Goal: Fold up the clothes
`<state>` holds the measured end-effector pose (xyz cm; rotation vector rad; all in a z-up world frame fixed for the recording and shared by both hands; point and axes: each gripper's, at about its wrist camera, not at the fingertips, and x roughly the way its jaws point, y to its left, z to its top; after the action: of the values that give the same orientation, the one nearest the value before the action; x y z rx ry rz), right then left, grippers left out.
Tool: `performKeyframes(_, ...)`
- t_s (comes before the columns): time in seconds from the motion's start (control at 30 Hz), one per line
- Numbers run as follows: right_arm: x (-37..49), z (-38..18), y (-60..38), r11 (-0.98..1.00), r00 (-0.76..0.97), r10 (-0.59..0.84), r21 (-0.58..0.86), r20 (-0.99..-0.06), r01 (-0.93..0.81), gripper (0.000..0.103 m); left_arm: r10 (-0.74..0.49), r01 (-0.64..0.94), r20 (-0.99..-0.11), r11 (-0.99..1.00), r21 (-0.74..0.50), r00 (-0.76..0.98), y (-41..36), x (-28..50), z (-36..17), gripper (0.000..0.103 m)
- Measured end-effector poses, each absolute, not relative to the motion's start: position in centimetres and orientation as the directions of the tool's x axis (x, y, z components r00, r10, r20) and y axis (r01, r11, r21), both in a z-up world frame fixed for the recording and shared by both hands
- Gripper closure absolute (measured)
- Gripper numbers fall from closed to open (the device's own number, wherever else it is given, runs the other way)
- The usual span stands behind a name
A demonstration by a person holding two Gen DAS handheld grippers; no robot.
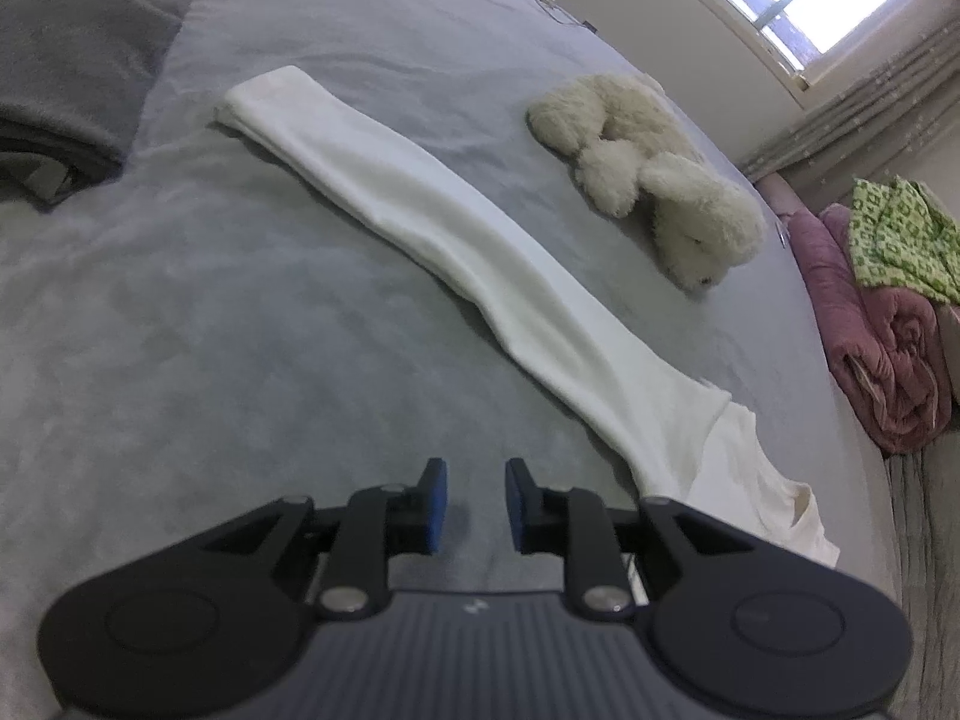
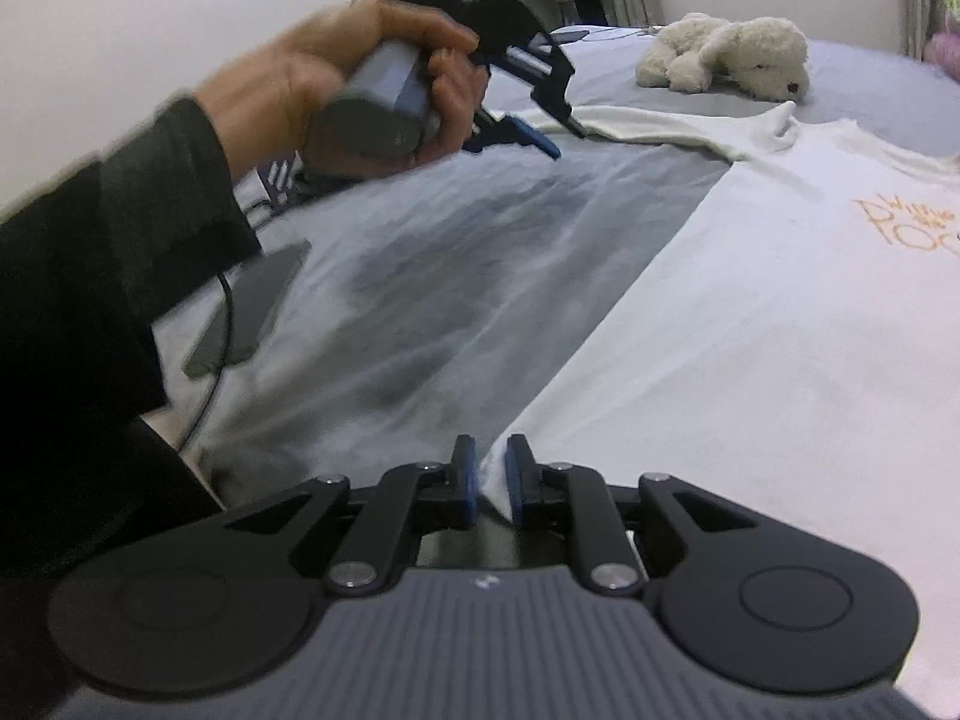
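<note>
On the grey bed (image 2: 420,276) lies one white long-sleeved shirt (image 2: 750,330), front up with its orange lettering showing, its body still spread flat and one sleeve (image 1: 420,210) stretched straight out across the cover. By my judgement the folding has barely started: no fold is made in the body, and the sleeve, the sides and the final halving all remain. My right gripper (image 2: 491,483) has its jaws drawn narrow on the near corner of the shirt's hem, a peak of white cloth pinched between the blue pads. My left gripper (image 1: 475,504) hangs over bare bedcover just beside the sleeve's shoulder end, its jaws narrowly parted with nothing between them; from the right wrist view I see my left hand (image 2: 336,78) carrying it near the sleeve. Counting the rest: one cream plush toy (image 1: 654,180) beyond the sleeve, one folded dark grey blanket (image 1: 84,54) at the far corner, one pink quilt (image 1: 870,324) with one green patterned cloth (image 1: 900,234) on top.
</note>
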<state>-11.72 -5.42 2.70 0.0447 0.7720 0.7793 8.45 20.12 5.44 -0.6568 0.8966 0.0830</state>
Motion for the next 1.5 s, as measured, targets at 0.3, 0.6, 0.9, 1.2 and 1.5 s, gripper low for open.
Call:
performKeyframes(0.3,-11.4,4.4,-15.1,0.852,0.571,0.513,0.299,-0.641,-0.429,0.083,-0.196,-0.321,-0.746,0.812,-0.487,0.636,19.6,8.5,5.5,0.081)
performKeyframes(0.6,-11.9,3.5,-18.3,0.897,0.534,0.425,0.262,-0.731,-0.356,0.084,-0.200,-0.284,-0.749,0.839,-0.464,0.632,18.0,8.5,5.5,0.080)
performKeyframes(0.9,-10.3,4.5,-21.1,0.967,0.622,0.246,0.143,-0.743,-0.212,0.066,-0.143,-0.193,-0.751,0.920,-0.340,0.644,15.0,8.8,6.2,0.079)
performKeyframes(1.2,-5.4,3.6,-23.3,0.980,0.606,0.201,0.148,-0.770,-0.136,0.068,-0.078,-0.127,-0.752,0.969,-0.211,0.654,12.6,8.8,6.5,0.077)
performKeyframes(1.5,0.4,3.9,-25.6,0.985,0.588,0.169,0.144,-0.791,-0.091,0.065,-0.038,-0.082,-0.749,0.989,-0.124,0.662,10.4,9.2,6.4,0.075)
